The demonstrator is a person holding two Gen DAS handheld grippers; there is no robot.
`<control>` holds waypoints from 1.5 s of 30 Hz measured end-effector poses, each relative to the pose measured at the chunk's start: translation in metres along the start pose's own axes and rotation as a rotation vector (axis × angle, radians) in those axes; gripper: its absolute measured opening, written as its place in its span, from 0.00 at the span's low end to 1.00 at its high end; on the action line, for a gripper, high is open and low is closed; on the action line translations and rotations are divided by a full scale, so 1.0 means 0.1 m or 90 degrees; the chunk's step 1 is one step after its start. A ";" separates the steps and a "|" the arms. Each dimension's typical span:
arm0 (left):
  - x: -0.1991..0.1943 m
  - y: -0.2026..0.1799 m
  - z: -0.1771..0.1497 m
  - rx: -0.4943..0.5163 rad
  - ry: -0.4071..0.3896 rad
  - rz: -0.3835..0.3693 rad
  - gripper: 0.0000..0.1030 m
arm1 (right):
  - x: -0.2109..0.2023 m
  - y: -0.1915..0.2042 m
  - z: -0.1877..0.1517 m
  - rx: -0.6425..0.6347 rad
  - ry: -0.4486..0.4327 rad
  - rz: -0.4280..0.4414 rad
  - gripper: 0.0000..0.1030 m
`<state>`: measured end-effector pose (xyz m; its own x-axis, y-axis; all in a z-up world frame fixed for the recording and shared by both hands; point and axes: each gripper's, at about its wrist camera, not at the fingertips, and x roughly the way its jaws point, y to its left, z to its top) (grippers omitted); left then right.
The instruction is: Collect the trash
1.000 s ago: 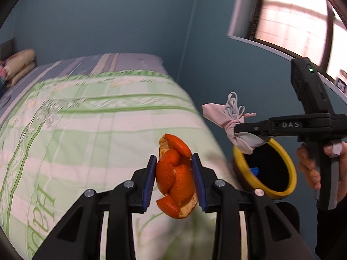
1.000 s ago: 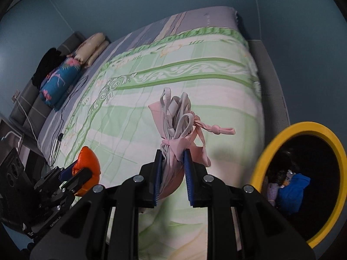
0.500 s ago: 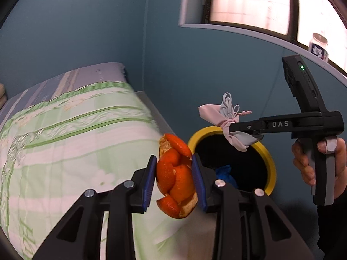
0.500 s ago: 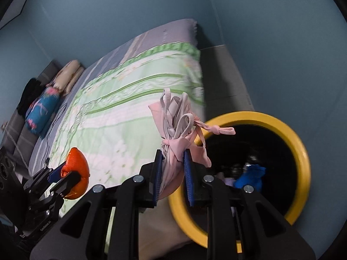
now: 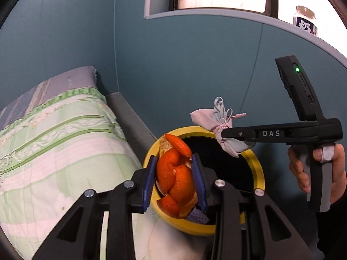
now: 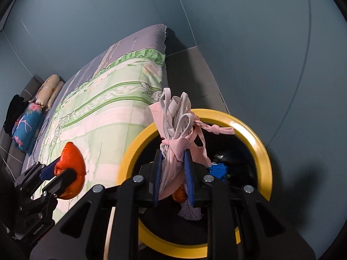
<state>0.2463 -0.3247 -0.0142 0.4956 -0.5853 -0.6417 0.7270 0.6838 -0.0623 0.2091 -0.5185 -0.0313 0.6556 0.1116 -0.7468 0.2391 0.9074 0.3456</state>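
My left gripper [image 5: 174, 182] is shut on a curled orange peel [image 5: 174, 179], held over the near rim of a round yellow-rimmed trash bin [image 5: 259, 169]. My right gripper [image 6: 172, 171] is shut on a knotted pink and grey face mask [image 6: 175, 130] above the same bin [image 6: 260, 138]. In the left wrist view the mask [image 5: 214, 122] hangs over the bin's far rim, gripped by the right gripper [image 5: 223, 133]. The right wrist view shows the left gripper [image 6: 60, 171] with the peel [image 6: 71, 171] at the lower left, over the bed's edge. Blue, orange and pale scraps lie inside the bin.
A bed with a green and white quilt [image 6: 104, 112] lies left of the bin, with pillows [image 6: 28, 117] at its far end. Blue walls stand close behind the bin. A jar [image 5: 304, 20] sits on the window sill. A hand [image 5: 303, 173] grips the right tool's handle.
Both grippers have swung away from the bed to the bin, carrying the peel and the mask. The bin now sits directly below them; the grips are unchanged.
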 end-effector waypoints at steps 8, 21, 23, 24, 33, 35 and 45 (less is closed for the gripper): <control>0.36 -0.03 0.04 -0.001 0.032 -0.016 0.30 | 0.19 -0.19 -0.01 0.009 0.022 -0.005 0.18; 0.68 0.00 0.02 -0.054 0.061 -0.046 0.32 | 0.31 -0.24 -0.08 -0.001 0.038 -0.032 0.19; 0.68 0.02 0.04 -0.066 0.063 -0.052 0.38 | 0.31 -0.26 -0.07 -0.001 0.042 -0.034 0.19; 0.66 0.03 0.03 -0.072 0.062 -0.054 0.45 | 0.30 -0.25 -0.08 -0.001 0.045 -0.038 0.19; 0.49 0.16 0.03 -0.096 0.042 -0.022 0.56 | 0.22 -0.28 -0.05 0.010 0.023 -0.061 0.34; 0.39 0.17 0.03 -0.100 0.029 -0.022 0.56 | 0.20 -0.29 -0.05 0.010 0.018 -0.065 0.34; -0.27 0.28 0.04 -0.113 -0.050 -0.018 0.56 | -0.09 -0.07 -0.07 -0.010 -0.019 -0.071 0.34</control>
<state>0.2554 -0.2912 0.0043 0.5172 -0.6329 -0.5761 0.6493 0.7287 -0.2178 0.1964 -0.5231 -0.0308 0.6472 -0.0023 -0.7623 0.3003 0.9199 0.2522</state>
